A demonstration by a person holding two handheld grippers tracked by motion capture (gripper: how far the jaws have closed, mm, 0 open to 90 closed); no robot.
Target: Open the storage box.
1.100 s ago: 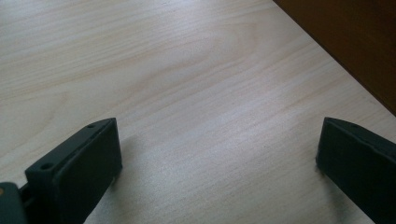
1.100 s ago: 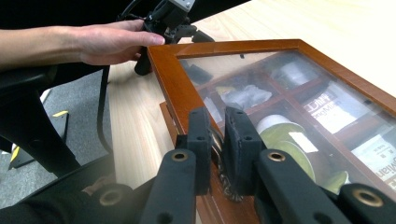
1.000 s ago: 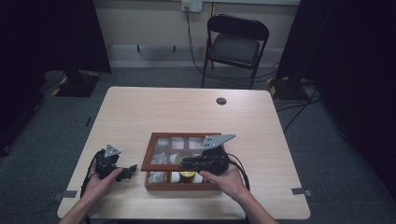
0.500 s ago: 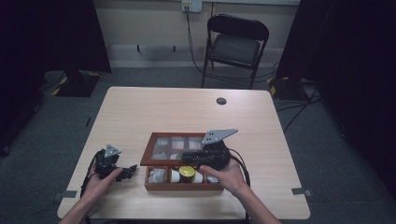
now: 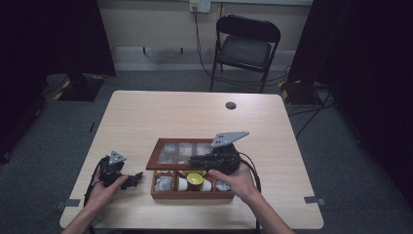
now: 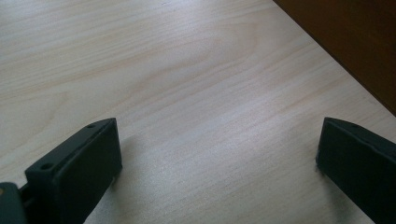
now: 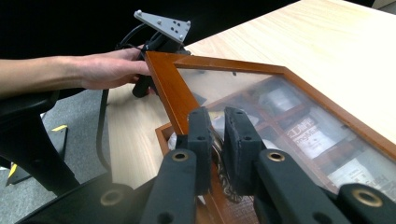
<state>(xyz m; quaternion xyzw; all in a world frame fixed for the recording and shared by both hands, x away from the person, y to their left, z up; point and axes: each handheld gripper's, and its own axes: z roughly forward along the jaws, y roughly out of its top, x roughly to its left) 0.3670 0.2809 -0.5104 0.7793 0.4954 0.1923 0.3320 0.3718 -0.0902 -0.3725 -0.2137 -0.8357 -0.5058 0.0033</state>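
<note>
A wooden box point(image 5: 191, 195) with a glass-paned lid point(image 5: 162, 159) stands on the table near its front edge. My right gripper point(image 5: 194, 161) is shut on the small metal clasp point(image 7: 218, 161) at the lid's front edge. It holds that edge tilted up above the box. Under the raised lid sit small packets and a yellow-capped jar point(image 5: 196, 179). In the right gripper view the jaws point(image 7: 219, 149) pinch the clasp beside the lid's frame point(image 7: 168, 91). My left gripper point(image 5: 135, 179) rests on the table left of the box, its jaws point(image 6: 217, 156) open with nothing between them.
The light wooden table point(image 5: 160, 117) has a small dark round disc point(image 5: 231, 105) near its far edge. A black folding chair point(image 5: 246, 46) stands behind the table. The box's brown side point(image 6: 355, 42) lies just right of the left gripper.
The lid's front edge has risen a little with my right gripper, showing more of the front compartments. The left gripper has stayed in place.
</note>
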